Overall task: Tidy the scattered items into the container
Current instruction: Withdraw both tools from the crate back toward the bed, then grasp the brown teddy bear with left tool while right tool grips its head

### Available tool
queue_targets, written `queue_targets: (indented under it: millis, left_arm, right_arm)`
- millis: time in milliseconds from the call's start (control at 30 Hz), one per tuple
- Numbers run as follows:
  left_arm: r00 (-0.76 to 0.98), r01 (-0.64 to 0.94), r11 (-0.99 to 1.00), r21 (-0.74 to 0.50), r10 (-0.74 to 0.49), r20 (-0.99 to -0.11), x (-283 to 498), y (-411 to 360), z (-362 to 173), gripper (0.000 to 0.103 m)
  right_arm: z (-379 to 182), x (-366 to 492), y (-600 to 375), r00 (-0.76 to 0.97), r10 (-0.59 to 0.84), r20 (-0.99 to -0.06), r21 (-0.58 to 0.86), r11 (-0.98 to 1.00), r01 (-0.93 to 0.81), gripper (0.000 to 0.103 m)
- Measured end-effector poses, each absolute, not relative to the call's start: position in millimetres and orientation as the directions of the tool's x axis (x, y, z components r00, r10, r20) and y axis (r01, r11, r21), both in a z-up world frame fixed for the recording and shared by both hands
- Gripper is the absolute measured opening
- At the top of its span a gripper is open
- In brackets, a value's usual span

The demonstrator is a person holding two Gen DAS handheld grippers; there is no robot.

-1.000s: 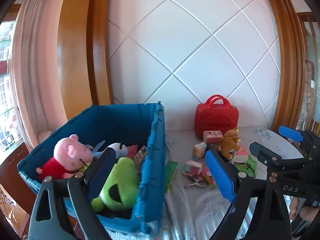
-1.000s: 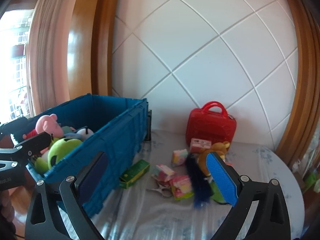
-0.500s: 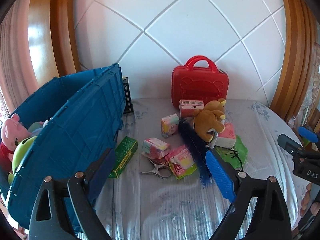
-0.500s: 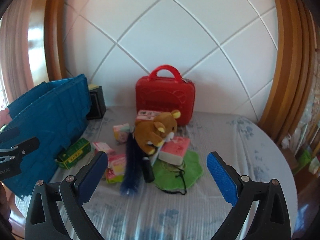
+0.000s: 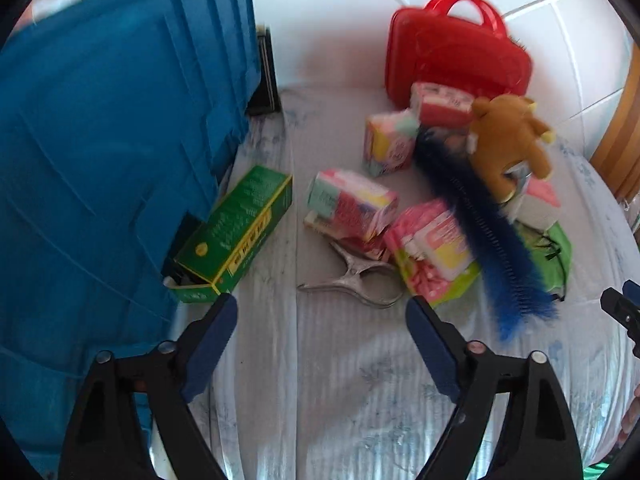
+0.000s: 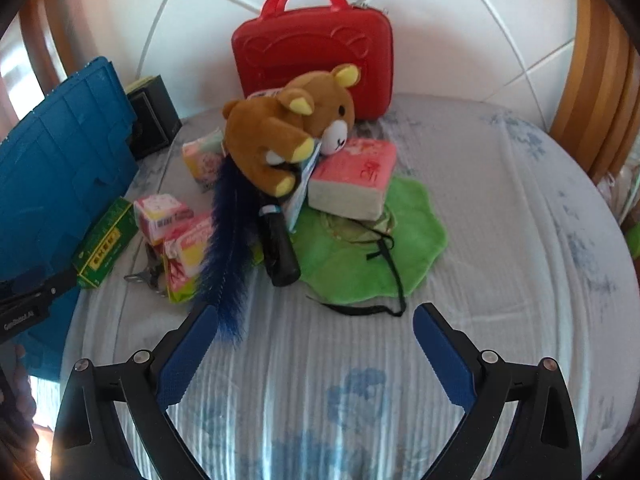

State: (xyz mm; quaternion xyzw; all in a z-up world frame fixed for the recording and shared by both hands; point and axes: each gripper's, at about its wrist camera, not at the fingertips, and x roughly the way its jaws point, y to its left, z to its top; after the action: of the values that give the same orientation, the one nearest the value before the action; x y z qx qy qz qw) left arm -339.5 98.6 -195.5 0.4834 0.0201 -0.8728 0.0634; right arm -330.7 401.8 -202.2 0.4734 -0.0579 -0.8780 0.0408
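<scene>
Bear [image 6: 288, 128] at 12 o'clock: soft, light, grip body | both hand-held grippers [image 6: 314, 328] [image 5: 320, 320] closing, empty.

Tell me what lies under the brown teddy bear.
The teddy bear leans on a pink tissue pack and the blue feather duster, with a paper edge poking out beneath. Whatever else sits under its body is covered.
</scene>
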Motion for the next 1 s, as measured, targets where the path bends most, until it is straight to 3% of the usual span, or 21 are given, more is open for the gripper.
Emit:
queue_targets:
  millis: [100,333,467,667,733,900,1000]
  left_arm:
    - [-0.485,0.128,-0.992,0.024,-0.084,-0.871,-355,95,-221,0.074]
    - [-0.478,0.095,-0.995,0.009,-0.054,-0.877,-380,99,-240,0.073]
    - [-0.442,0.106,-0.994,0.009,-0.055,-0.895,-405,95,-255,0.073]
    - [-0.374,0.086,-0.996,0.009,-0.041,-0.927,-426,99,-288,0.073]
    - [-0.347,0.078,-0.997,0.014,-0.040,-0.937,-429,102,-297,0.073]
    - [-0.356,0.055,-0.998,-0.014,-0.007,-0.935,-417,104,-297,0.040]
    - [-0.342,0.030,-0.999,-0.015,0.004,-0.940,-403,106,-295,0.030]
  right_arm:
    - [-221,-351,390,-0.497,-0.191,-0.846,0.201,-0.979,0.034,0.073]
    - [-239,-395,370,-0.466,-0.182,-0.866,0.182,-0.982,0.045,0.068]
    - [-252,-427,366,-0.435,-0.148,-0.888,0.142,-0.989,0.046,0.054]
    - [-297,-464,354,-0.349,-0.118,-0.930,0.108,-0.993,0.049,0.047]
    - [-301,-468,355,-0.343,-0.153,-0.927,0.144,-0.988,0.050,0.040]
    - [-301,-449,356,-0.329,-0.147,-0.933,0.129,-0.989,0.075,0.035]
    - [-306,-422,361,-0.309,-0.139,-0.941,0.116,-0.989,0.092,0.033]
